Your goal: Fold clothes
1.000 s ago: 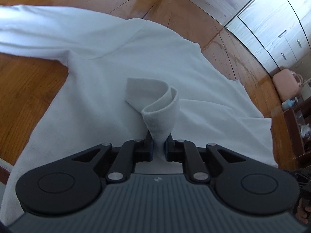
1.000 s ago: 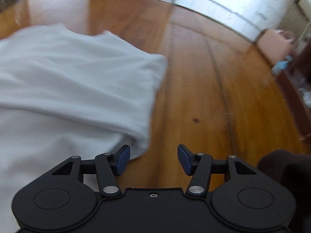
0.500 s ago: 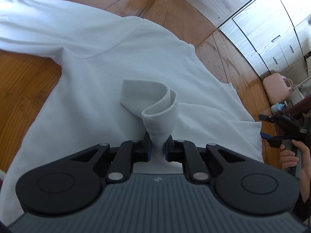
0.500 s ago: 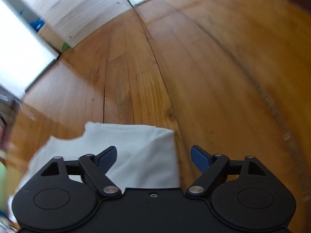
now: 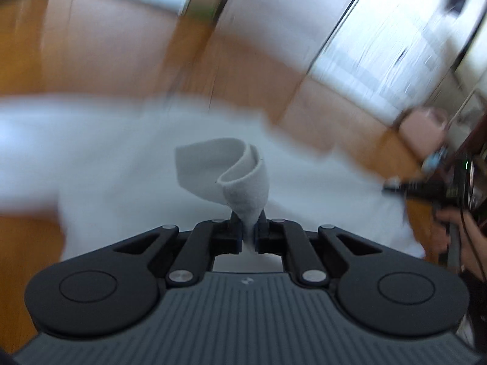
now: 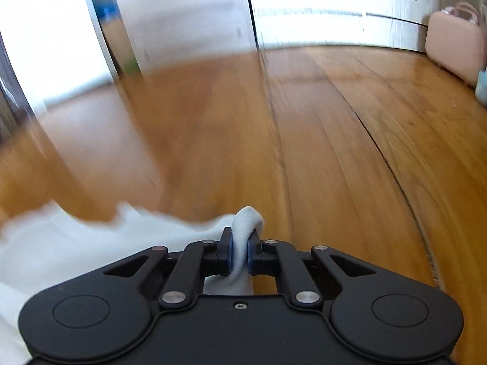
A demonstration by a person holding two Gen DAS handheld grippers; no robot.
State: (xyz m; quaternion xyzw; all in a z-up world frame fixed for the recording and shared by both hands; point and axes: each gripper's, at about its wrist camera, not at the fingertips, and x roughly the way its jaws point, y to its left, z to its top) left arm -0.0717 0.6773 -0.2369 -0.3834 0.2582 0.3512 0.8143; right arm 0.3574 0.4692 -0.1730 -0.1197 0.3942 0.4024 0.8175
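The floor [image 6: 334,140] fills most of both views, wood boards running up to white cabinets [image 6: 334,9] along the top. Across it lies our shirt [image 5: 121,152], a white spread filling the middle of the left view and the lower left of the right view. Our left gripper [image 5: 249,237] has its fingers clamped on a curled fold of shirt at centre frame. Our right gripper [image 6: 239,257] is closing its fingers on a bunched edge, cloth already pressed between the pads. Both views are blurred. We judge the right grip shallow; a quick lift could pull the edge free and spoil the fold.
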